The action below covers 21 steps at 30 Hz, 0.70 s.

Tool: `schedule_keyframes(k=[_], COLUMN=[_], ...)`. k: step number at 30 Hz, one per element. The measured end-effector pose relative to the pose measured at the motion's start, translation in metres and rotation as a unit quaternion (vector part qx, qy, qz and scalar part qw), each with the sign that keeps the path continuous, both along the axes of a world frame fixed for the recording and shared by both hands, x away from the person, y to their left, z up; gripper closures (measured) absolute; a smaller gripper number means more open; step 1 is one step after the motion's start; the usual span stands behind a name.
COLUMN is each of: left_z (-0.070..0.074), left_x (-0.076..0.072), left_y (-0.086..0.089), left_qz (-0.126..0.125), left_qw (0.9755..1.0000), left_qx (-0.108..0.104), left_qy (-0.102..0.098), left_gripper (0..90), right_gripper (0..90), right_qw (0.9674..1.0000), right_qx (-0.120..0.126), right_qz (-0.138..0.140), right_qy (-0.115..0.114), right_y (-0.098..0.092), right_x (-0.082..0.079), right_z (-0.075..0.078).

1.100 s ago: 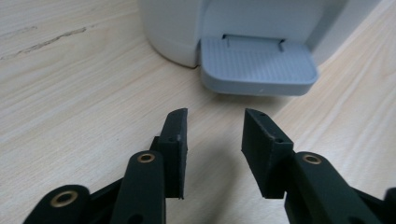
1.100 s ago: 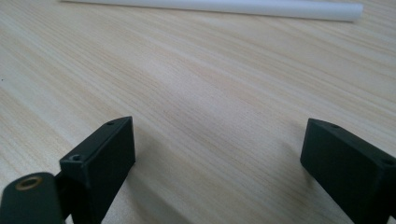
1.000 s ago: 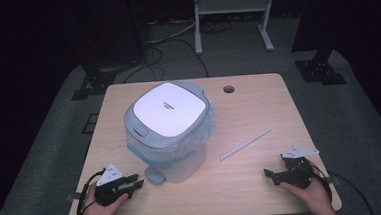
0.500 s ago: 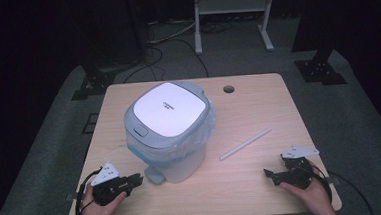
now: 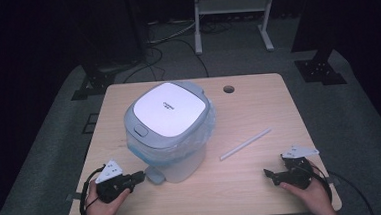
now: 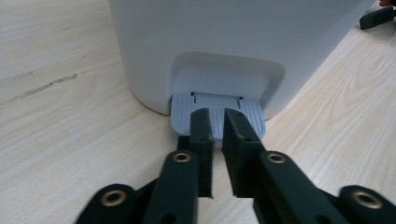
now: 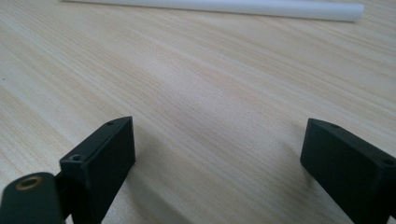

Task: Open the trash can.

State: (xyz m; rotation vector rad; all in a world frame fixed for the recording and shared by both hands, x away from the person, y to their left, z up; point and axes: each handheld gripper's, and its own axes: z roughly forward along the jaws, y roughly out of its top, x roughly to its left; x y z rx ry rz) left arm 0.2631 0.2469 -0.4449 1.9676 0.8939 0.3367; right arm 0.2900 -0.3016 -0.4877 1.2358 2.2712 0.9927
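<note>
Pedal bin (image 5: 170,131) sitting mid-left on the bench (image 5: 258,103), white lid down, plastic liner poking out under the rim. Left claw (image 5: 138,176) nearly closed, narrow gap between jaws, tips over the grey foot pedal (image 6: 218,115), gripping nothing. Right claw (image 5: 270,174) spread wide, empty, resting low near the front-right edge. White tube (image 5: 245,144) lying just beyond it.

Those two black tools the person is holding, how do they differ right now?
The left tool has its jaws nearly closed, a thin gap between them; the right tool has its jaws spread wide. The left tool's tips are at the grey pedal of the white bin; the right tool has bare table between its jaws, a white stick lying beyond. Both are black, hand-held, low over the table.
</note>
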Motion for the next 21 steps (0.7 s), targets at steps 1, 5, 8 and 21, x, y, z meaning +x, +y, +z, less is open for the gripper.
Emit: schedule_keyframes(k=[1,5,8,21], left_z=[0.000,0.001,0.001,-0.003], left_x=[0.000,0.001,0.004,0.016], left_y=[0.000,-0.004,-0.008,-0.029], left_qz=[0.000,0.000,-0.001,-0.011], left_qw=[1.0000,1.0000,1.0000,0.9997], left_qx=[0.000,-0.003,-0.002,0.019], left_qy=[0.000,0.001,0.005,0.005], left_gripper=[87.6,90.0,90.0,90.0], right_gripper=[8.7,8.7,8.7,8.7], right_qw=[1.0000,1.0000,1.0000,1.0000], right_qx=[0.000,0.000,0.000,0.000], right_qz=[0.000,0.000,0.000,0.000], right_qy=[0.000,0.000,0.000,0.000], right_y=[0.000,0.000,0.000,0.000], right_x=[0.000,0.000,0.000,0.000], right_z=[0.000,0.000,0.000,0.000])
